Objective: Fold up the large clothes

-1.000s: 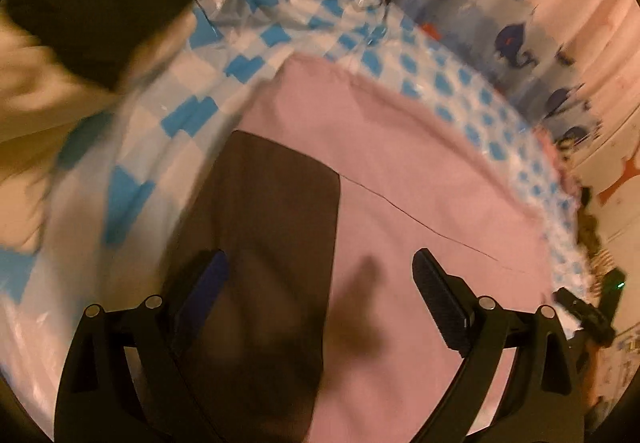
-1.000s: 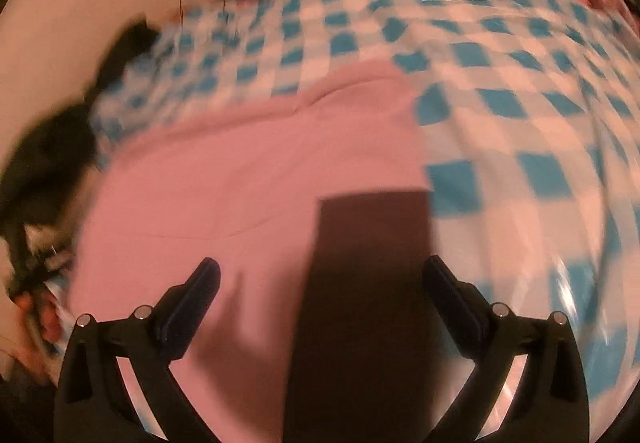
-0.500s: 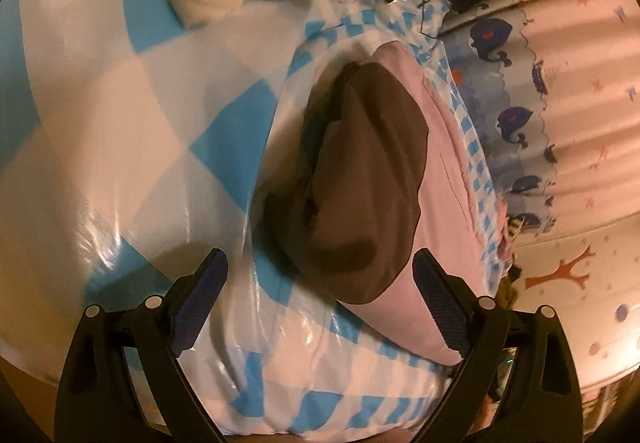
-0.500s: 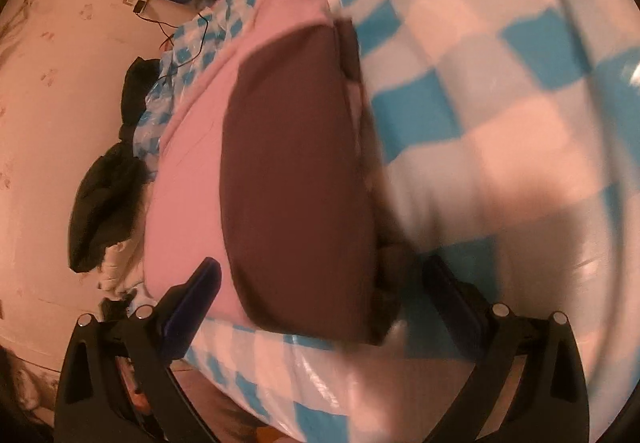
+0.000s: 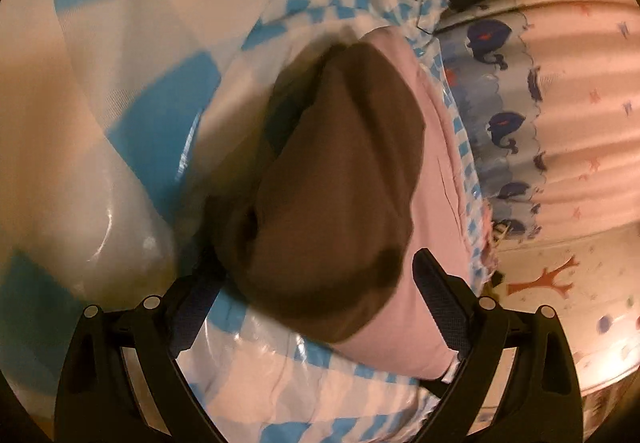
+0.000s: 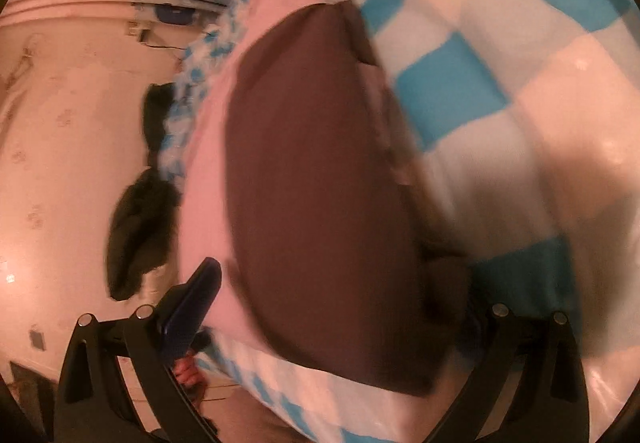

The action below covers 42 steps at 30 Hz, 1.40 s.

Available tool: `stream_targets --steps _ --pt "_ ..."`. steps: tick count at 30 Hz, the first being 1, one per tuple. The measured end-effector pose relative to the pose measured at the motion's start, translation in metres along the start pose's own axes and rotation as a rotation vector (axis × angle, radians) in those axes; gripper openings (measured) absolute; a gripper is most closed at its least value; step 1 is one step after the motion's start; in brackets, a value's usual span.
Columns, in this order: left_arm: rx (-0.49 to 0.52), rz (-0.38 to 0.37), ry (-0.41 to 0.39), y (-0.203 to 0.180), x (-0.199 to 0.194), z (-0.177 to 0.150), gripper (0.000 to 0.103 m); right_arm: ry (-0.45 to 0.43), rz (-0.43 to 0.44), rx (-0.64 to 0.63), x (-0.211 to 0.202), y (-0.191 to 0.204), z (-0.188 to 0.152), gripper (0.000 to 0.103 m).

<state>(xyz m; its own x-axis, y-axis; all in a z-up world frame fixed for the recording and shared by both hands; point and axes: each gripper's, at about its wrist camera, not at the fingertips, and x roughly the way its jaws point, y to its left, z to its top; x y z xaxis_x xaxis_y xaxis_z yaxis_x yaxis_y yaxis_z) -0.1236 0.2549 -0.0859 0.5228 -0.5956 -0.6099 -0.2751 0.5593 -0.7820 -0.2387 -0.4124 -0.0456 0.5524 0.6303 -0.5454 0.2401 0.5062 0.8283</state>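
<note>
Folded pink garment (image 5: 428,163) with a dark brown panel (image 5: 344,179) on top lies on the blue-and-white checked cover (image 5: 168,131), near the cover's edge by the whale-print curtain (image 5: 500,83). Left gripper (image 5: 316,307) hangs over the garment's near end, tongs apart, gripping nothing. Right gripper (image 6: 340,307) likewise: apart, empty. Dark cloth (image 6: 136,227) lies beyond the cover's edge.

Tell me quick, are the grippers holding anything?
Left gripper: open, holding nothing, above the brown cloth.
Right gripper: open, holding nothing.
</note>
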Motion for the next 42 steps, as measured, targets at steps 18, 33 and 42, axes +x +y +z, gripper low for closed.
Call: stream_targets --steps 18,33,42 --pt "0.193 -0.032 0.009 -0.039 -0.078 -0.043 0.030 -0.059 0.105 -0.208 -0.087 0.047 -0.058 0.043" --pt "0.038 -0.080 -0.042 0.014 -0.044 -0.052 0.090 -0.344 -0.224 -0.265 -0.121 0.043 -0.087 0.079" --pt "0.017 -0.088 -0.083 0.022 -0.024 -0.056 0.090 -0.124 -0.534 -0.497 -0.036 0.050 -0.087 0.091"
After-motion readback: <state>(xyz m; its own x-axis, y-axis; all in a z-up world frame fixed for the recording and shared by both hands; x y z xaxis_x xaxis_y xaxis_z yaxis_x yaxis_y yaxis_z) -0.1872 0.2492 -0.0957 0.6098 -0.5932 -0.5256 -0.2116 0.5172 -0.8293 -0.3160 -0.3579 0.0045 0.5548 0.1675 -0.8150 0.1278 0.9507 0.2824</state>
